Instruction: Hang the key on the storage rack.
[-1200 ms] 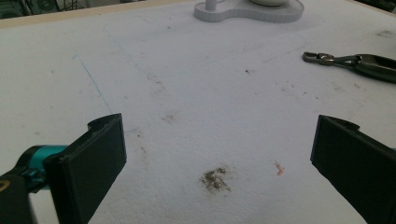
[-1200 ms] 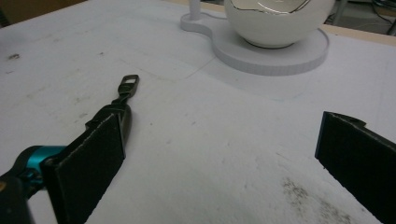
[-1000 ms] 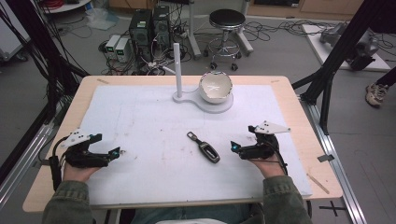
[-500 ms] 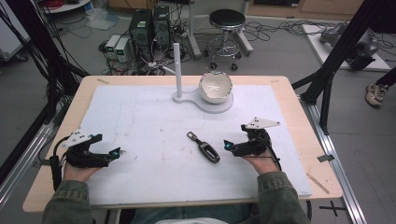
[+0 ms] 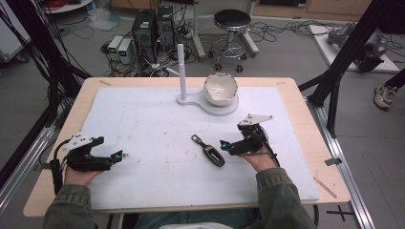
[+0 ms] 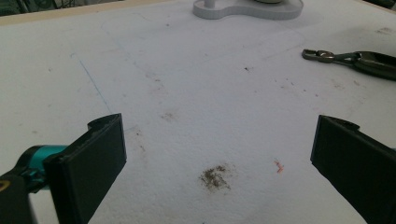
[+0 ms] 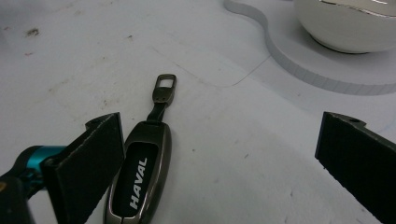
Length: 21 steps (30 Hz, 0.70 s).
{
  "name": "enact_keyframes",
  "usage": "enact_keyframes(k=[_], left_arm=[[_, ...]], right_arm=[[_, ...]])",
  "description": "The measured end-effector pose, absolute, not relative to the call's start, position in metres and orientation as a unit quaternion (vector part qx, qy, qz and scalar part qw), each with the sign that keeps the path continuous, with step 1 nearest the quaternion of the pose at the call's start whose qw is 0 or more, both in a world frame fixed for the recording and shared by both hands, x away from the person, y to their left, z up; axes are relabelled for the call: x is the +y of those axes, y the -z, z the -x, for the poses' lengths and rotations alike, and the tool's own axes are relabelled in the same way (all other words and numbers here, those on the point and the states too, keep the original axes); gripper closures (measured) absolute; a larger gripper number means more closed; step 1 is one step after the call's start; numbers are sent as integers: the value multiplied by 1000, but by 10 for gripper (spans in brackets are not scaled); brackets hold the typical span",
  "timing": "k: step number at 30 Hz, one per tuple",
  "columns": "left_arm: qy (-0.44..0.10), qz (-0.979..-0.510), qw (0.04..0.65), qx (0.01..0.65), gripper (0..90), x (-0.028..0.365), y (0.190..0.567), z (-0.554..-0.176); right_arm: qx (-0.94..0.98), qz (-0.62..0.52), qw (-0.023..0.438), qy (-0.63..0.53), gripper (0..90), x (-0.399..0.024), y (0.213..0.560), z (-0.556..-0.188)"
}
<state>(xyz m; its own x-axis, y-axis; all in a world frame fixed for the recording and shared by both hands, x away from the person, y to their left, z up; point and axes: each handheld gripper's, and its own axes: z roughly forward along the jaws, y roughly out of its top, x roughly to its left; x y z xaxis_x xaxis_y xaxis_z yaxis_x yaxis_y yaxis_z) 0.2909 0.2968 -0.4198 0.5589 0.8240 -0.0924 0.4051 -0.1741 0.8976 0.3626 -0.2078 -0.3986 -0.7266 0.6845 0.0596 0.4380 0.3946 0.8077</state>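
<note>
Two grippers are at work, but just one is busy: the right gripper sits low over the white mat w/ its fingers spread wide, nothing between them yet, approx level w/ the car key. In the right gripper view the key lies flat just beside the left-hand finger, prob. touching or nearly so, its metal loop pointing away toward the white stand. Wide opening makes sense: the key lies lengthwise along the fingers, so they need room to straddle it before closing on its sides. The key is near the mat's middle, well apart from the bowl and the post on that stand, likely the drop spot or a hanger for the loop. The left gripper rests at the table's near-left part, fingers also open and empty, parked clear so it won't block the reach.
</note>
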Motion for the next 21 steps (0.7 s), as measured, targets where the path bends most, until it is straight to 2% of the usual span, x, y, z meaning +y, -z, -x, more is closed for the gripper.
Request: enact_keyframes(k=[21], left_arm=[[-213, -736, 488, 418, 39, 297, 420, -291]], right_arm=[[876, -295, 104, -368, 5, -153, 388, -384]])
